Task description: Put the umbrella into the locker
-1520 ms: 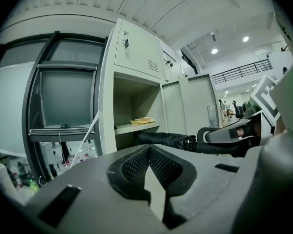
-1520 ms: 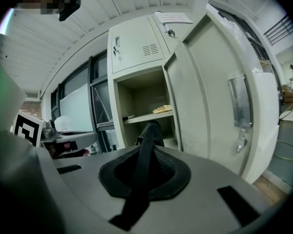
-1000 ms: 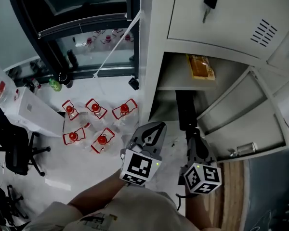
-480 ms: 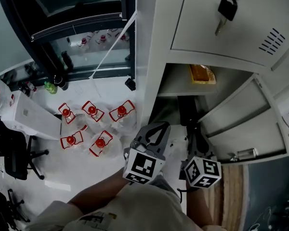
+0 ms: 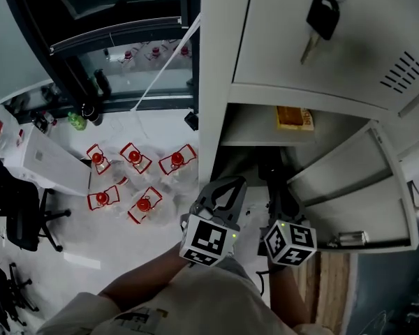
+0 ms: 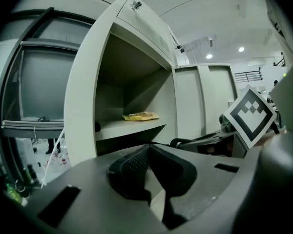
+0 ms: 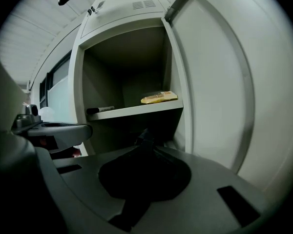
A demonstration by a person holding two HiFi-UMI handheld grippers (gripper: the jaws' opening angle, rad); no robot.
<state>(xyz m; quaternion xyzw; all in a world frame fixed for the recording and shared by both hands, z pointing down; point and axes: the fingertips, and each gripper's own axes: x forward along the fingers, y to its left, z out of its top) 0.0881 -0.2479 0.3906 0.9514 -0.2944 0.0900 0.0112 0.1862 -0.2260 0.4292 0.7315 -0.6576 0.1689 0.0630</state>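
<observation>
**Head view.** The locker (image 5: pixel 216 82) has its lower door (image 5: pixel 356 180) swung open. A yellow packet (image 5: pixel 294 117) lies on the inner shelf (image 5: pixel 255 128), and a key (image 5: pixel 322 16) hangs in the shut door above. The right gripper (image 5: pixel 277 206) points into the compartment beneath the shelf. The black umbrella (image 5: pixel 269 173) runs from its jaws into that dark opening. The left gripper (image 5: pixel 223 190) hangs just beside it, outside the locker. On the floor, well apart, stand red-capped bottles (image 5: pixel 136 180).

**Left gripper view.** The jaws are pressed together at the tips with nothing between them, so this tool carries no load. The shelf and packet lie ahead. The other gripper's marker cube (image 6: pixel 249 113) shows at the right edge.

**Right gripper view.** The jaws are clamped on a black shaft that projects from their tips toward the space under the shelf. The area is dim, so this is probably the umbrella's handle end, though the part cannot be settled. A dark pen-like thing (image 7: pixel 100 109) lies on the shelf.

**Step in hand.** This appears to be late insertion: the front of the umbrella is inside the lower compartment while its rear end is gripped. The next move calls for pushing it deeper until it clears the door's edge. It should then be lowered to rest on the compartment floor, the jaws parted, and the gripper backed straight out.
</observation>
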